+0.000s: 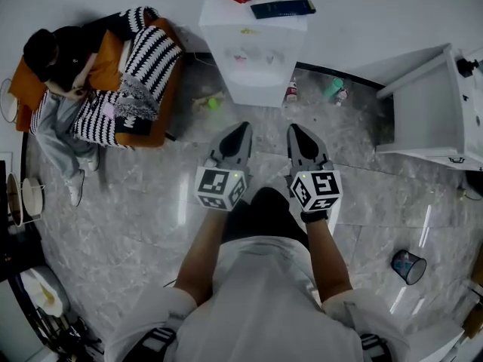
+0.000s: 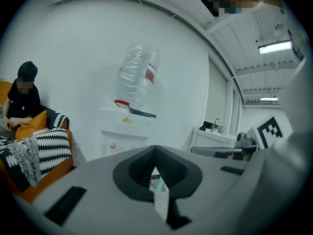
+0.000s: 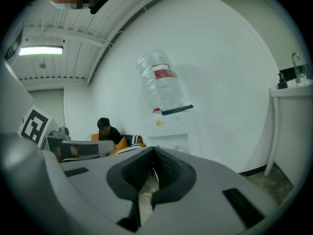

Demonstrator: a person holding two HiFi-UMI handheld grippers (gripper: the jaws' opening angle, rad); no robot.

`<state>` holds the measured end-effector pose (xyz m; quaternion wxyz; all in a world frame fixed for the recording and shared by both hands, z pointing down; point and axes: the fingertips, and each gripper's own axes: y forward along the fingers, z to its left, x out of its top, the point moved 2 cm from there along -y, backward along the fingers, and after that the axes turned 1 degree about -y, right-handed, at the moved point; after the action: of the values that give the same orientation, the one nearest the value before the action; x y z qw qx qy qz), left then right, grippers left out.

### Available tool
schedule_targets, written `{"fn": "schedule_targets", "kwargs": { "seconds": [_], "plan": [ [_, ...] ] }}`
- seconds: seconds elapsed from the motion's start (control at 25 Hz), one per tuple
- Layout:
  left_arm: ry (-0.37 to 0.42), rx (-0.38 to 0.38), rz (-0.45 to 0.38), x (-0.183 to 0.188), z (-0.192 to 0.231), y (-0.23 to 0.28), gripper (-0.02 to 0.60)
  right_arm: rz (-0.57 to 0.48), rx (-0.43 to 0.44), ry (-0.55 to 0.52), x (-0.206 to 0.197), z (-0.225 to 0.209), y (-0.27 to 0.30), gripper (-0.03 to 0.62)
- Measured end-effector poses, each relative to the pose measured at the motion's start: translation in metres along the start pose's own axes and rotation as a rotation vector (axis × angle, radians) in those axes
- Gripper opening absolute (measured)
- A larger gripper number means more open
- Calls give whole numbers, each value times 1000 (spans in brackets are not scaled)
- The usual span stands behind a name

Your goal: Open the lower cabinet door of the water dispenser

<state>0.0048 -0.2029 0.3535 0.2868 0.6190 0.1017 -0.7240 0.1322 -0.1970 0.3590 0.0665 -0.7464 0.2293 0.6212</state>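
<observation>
— Against the wall ahead, is that the water dispenser (image 1: 253,51)?
— Yes, well apart from me. Its lower cabinet door (image 1: 259,89) looks closed. On the left gripper (image 1: 243,129) and the right gripper (image 1: 293,130) my fingers are pressed together, holding nothing.
— How will the door handle?
— Light, stiff and hinged, I'd judge. I'd hook its free edge, but I can't make out a handle.
— And the views?
— The head view shows the door. Both gripper views hide it behind my fingers, yet show the bottle (image 2: 137,77) on top.
</observation>
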Motion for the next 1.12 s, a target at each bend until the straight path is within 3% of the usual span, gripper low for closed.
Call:
{"fn": "schedule_targets", "kwargs": {
  "seconds": [0.36,0.64,0.84,1.12],
  "plan": [
    [76,-49,-59,-127,49,47,14,-56,-13,-48,-137,-38,46,11],
    [109,-82,-95,-200,79,70,13,-112,-9,-118,-206,-59,64,11],
    [123,-107,-126,-225,82,83,14,-140,-35,-128,-232,-76,67,11],
    [136,-139,-132,-225,86,100,14,-131,-67,-143,-238,-92,81,11]
  ]
}}
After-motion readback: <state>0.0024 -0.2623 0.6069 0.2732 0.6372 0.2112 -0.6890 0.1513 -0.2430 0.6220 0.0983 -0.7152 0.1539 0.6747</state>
